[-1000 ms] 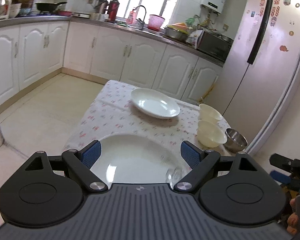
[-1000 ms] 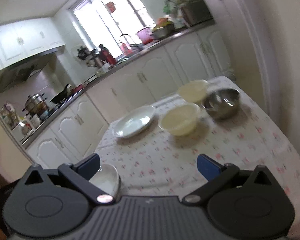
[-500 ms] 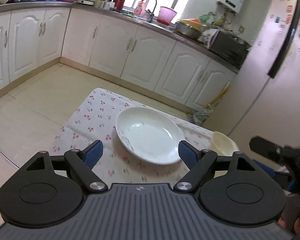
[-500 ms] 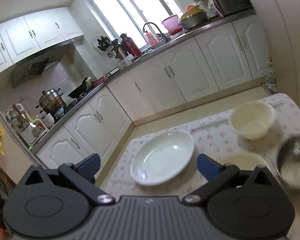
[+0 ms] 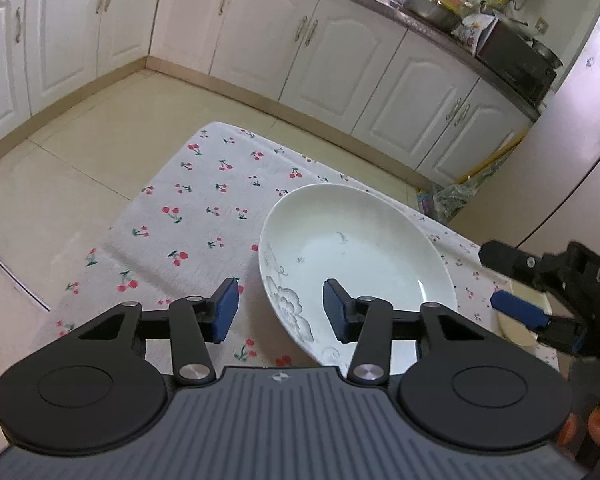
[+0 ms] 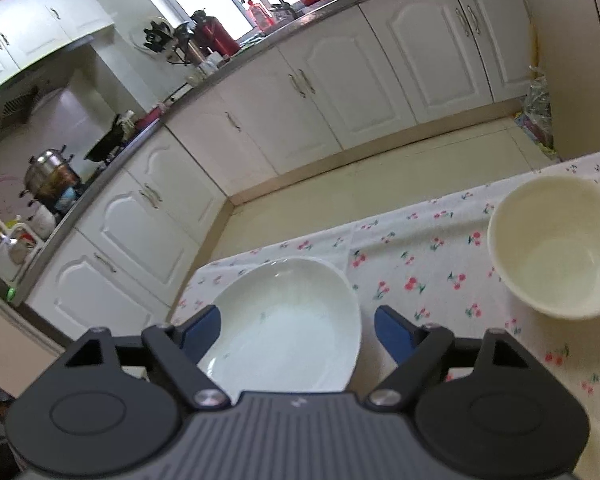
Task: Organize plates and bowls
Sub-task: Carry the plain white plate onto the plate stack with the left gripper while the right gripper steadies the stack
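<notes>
While both hands have swung in over the cherry-print cloth on the counter (image 5: 204, 216), the left gripper (image 5: 280, 312) straddles the near rim of the wide white ceramic plate (image 5: 356, 264), jaws closing but not yet clamped; the right gripper (image 6: 296, 332) closes around that plate too, the cream plastic bowl (image 6: 556, 248) untouched beside it.

A white plate (image 5: 356, 264), shallow with faint grey drawings, lies flat on the tabletop; its near rim sits between the left jaws. A cream bowl (image 6: 556, 248) stands upright, right of the right jaws.
</notes>
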The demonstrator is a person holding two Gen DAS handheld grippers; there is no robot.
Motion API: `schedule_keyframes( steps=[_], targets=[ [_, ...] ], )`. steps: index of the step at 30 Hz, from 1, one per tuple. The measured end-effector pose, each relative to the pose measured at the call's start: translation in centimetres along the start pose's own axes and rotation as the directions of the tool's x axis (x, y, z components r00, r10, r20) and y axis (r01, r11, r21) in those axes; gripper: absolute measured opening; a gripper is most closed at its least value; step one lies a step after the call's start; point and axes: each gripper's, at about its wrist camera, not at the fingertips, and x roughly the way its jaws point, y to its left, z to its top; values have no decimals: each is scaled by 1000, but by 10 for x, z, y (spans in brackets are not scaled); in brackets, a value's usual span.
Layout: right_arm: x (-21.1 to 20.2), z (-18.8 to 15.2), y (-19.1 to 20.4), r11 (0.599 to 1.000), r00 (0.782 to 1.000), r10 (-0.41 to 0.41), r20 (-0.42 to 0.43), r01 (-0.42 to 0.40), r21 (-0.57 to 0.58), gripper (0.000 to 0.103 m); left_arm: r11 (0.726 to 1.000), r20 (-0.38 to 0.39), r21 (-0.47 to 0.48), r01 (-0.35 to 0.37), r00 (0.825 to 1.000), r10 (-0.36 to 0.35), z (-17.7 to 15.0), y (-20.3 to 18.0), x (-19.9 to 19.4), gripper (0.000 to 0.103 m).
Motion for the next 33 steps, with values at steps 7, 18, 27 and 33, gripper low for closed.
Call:
schedule_keyframes(
  steps=[7,18,27,33],
  targets=[
    [26,7,-4,1000,997,4,-71,-2,23,85,1000,-44,19,22,999,-22,5,-3,22,42],
    [39,8,-14,992,990,83,-115,-71,109,89,997,-36,79,-3,999,6,4,-11,25,21],
    [19,6,0,998,996,64,-69,-61,34,89,991,17,136,-1,1000,-1,5,-17,17,19],
    [10,-3,9,999,998,51,-45,-52,-13,88,990,32,144,-4,999,-1,-1,-18,5,19]
  ],
)
